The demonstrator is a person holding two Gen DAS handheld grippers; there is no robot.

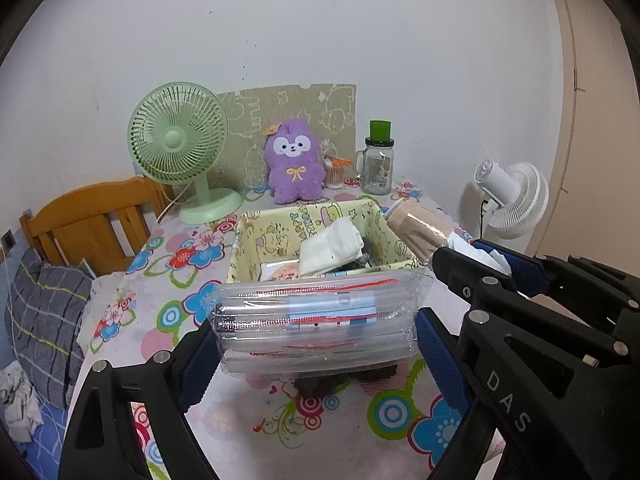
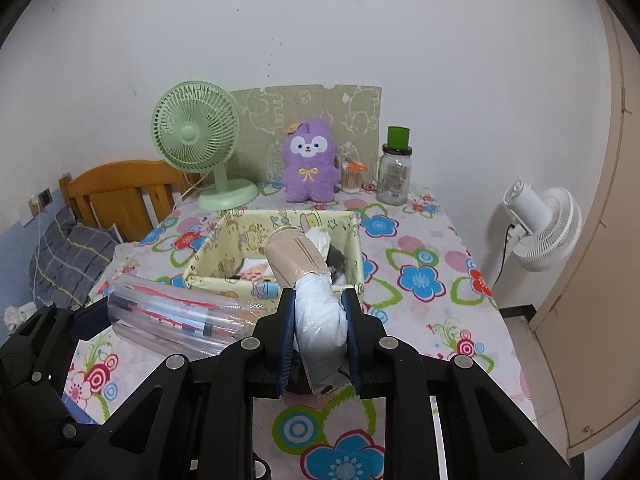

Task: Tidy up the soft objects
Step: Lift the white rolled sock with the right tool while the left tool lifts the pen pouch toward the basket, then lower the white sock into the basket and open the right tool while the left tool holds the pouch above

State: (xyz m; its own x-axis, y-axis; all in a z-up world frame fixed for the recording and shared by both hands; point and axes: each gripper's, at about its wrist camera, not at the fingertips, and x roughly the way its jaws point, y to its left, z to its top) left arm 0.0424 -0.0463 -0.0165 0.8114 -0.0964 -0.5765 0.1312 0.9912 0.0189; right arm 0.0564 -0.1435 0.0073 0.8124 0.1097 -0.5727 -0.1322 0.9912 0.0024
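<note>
The left hand-held gripper (image 1: 316, 340) stands wide, its two blue pads pressed against the ends of a clear plastic pack (image 1: 316, 320) of tissues or the like, with red and blue printing showing through the wrap. The pack lies crosswise between the fingers and is held clear above the tabletop (image 1: 248, 412), which is covered by a cloth printed with bright flowers and rings. From the right wrist view the same pack (image 2: 176, 320) shows at the lower left, just in front of the box.

The right hand-held gripper (image 2: 320, 336) is nearly closed, pinching a wrapped roll (image 2: 304, 280): the part between the pads is white and crinkled under clear film, and the beige end juts forward over the near rim of the box. In the left wrist view that roll (image 1: 416, 228) shows at the right, above the right-hand corner of the box.

The box (image 1: 248, 248) is a yellow, cartoon-printed storage box, open at the top, standing in the middle of the tabletop. Inside it lie a folded white cloth (image 1: 332, 248), something dark beside it, and a flat printed packet (image 1: 280, 270) at the near wall.

Behind the box, along the wall, stand a green fan (image 1: 180, 144), a purple plush toy (image 1: 294, 162), a small tub of cotton swabs (image 1: 334, 172) and a glass jar with a green cap (image 1: 378, 164). A white fan (image 1: 516, 200) stands off the right edge of the tabletop. At the left are a wooden bed frame (image 1: 92, 224) and a checked grey pillow (image 1: 44, 320).
</note>
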